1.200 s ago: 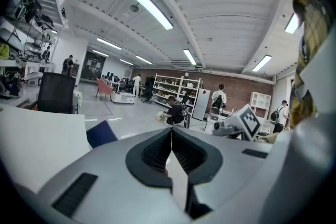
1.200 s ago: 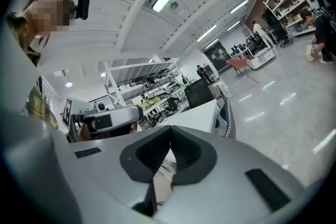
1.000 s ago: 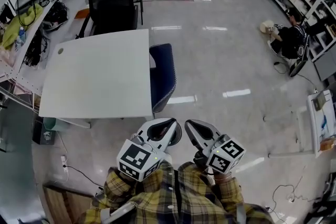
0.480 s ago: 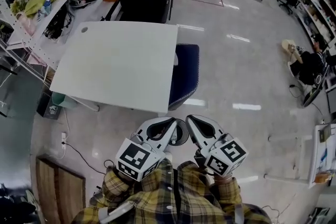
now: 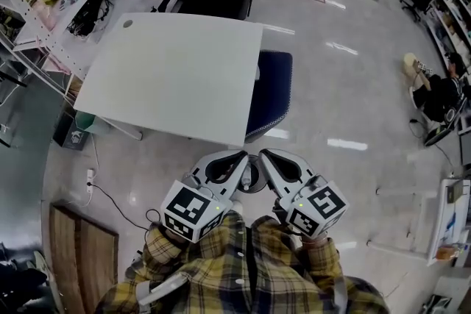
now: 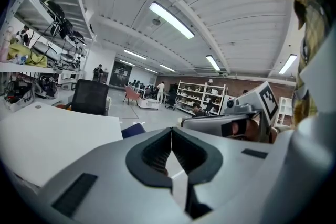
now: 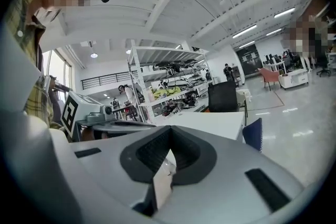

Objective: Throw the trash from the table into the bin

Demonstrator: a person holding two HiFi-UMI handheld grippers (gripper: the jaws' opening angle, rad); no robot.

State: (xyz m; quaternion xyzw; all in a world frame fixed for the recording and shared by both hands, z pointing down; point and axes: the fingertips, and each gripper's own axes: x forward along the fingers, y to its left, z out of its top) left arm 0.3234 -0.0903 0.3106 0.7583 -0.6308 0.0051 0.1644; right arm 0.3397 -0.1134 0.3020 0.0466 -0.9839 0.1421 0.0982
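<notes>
White table (image 5: pixel 169 70) just fwd of fingers (image 5: pixel 221 170)

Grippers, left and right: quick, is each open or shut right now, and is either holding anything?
Left gripper: shut, jaw tips together, nothing held.
Right gripper: shut, jaw tips together, nothing visibly held.

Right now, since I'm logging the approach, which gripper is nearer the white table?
Left. The left gripper points at the near corner of the white table; the right gripper is beside it, lined up with the blue chair.
</notes>
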